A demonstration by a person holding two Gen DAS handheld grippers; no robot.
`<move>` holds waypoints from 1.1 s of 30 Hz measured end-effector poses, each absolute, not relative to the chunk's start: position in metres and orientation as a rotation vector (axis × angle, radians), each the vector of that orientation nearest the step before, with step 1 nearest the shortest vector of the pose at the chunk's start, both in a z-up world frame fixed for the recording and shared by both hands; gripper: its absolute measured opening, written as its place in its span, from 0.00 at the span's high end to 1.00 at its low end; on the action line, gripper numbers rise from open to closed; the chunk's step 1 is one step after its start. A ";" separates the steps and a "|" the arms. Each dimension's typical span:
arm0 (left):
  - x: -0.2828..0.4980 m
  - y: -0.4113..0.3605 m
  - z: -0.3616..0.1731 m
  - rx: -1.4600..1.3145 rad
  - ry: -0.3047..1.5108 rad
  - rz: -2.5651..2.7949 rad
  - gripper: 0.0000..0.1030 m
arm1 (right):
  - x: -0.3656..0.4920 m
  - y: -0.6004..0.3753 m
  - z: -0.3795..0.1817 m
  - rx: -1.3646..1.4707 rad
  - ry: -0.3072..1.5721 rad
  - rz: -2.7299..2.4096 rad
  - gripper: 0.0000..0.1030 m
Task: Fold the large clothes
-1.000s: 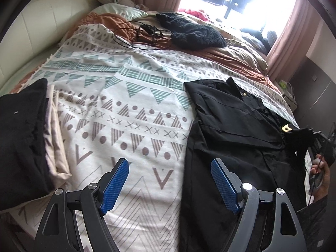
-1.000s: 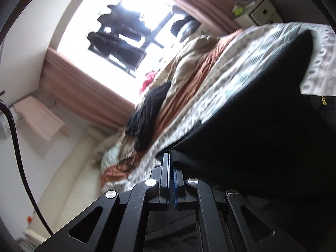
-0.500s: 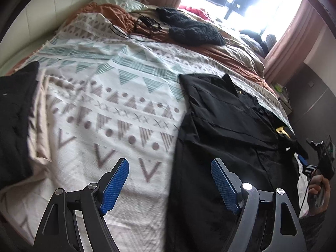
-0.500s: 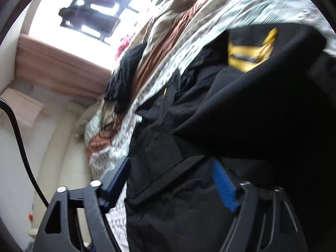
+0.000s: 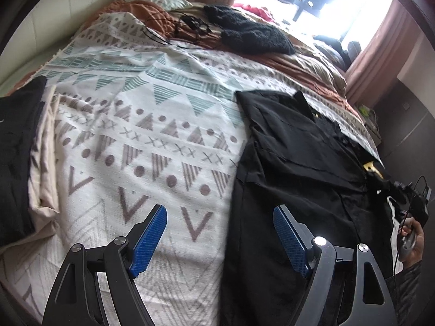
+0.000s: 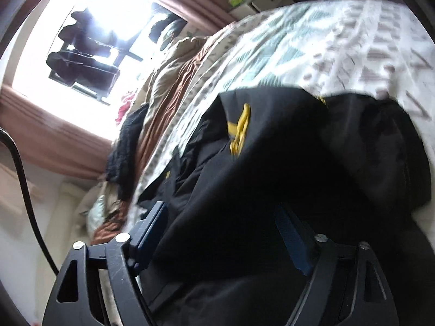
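Note:
A black shirt point(image 5: 293, 157) with a yellow emblem point(image 5: 371, 167) lies spread on the right half of the patterned bedspread point(image 5: 149, 122). My left gripper point(image 5: 218, 214) hovers open above the shirt's left edge, with nothing between its blue pads. In the left wrist view a hand point(image 5: 412, 244) holds my right gripper point(image 5: 407, 198) at the shirt's right side. In the right wrist view the right gripper point(image 6: 220, 212) is low over the black shirt point(image 6: 272, 163), near the yellow emblem point(image 6: 239, 127). Its jaws are closing with black cloth between them, and the pads stand apart from it.
A folded pile sits at the bed's left edge, a black garment point(image 5: 16, 149) on beige cloth point(image 5: 44, 163). A black knit item point(image 5: 252, 34) and tangled cables point(image 5: 185, 27) lie at the far end. Behind is a bright window with curtains point(image 5: 380, 49).
The right gripper was shut on a fold of black cloth; it has let go, its jaws stand wide, and it has dropped lower over the shirt. The left gripper stays open.

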State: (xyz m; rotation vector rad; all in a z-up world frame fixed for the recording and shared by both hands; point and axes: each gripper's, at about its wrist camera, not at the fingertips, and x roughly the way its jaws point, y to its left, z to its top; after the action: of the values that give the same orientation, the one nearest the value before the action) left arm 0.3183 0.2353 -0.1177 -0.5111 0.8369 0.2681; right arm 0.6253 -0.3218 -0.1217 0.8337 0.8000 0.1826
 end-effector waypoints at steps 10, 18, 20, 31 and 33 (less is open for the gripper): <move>0.281 0.272 -0.105 -0.515 0.813 0.373 0.21 | 0.645 -0.268 -0.074 0.558 0.712 0.213 0.89; 0.263 0.298 -0.111 -0.528 0.830 0.438 0.21 | 0.670 -0.185 -0.076 0.406 0.769 0.341 0.93; 0.264 0.300 -0.113 -0.534 0.833 0.447 0.21 | 0.677 -0.167 -0.083 0.378 0.798 0.375 0.93; 0.294 0.272 -0.117 -0.537 0.833 0.364 0.21 | 0.663 -0.174 -0.086 0.500 0.844 0.544 0.36; 0.302 0.260 -0.118 -0.525 0.841 0.336 0.21 | 0.655 -0.192 -0.082 0.552 0.825 0.526 0.36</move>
State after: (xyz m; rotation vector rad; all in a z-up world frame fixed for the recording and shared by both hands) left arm 0.3016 0.2596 -0.1179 -0.5252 0.8407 0.3355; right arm 0.6555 -0.1917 -0.0817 0.5522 0.8254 0.5260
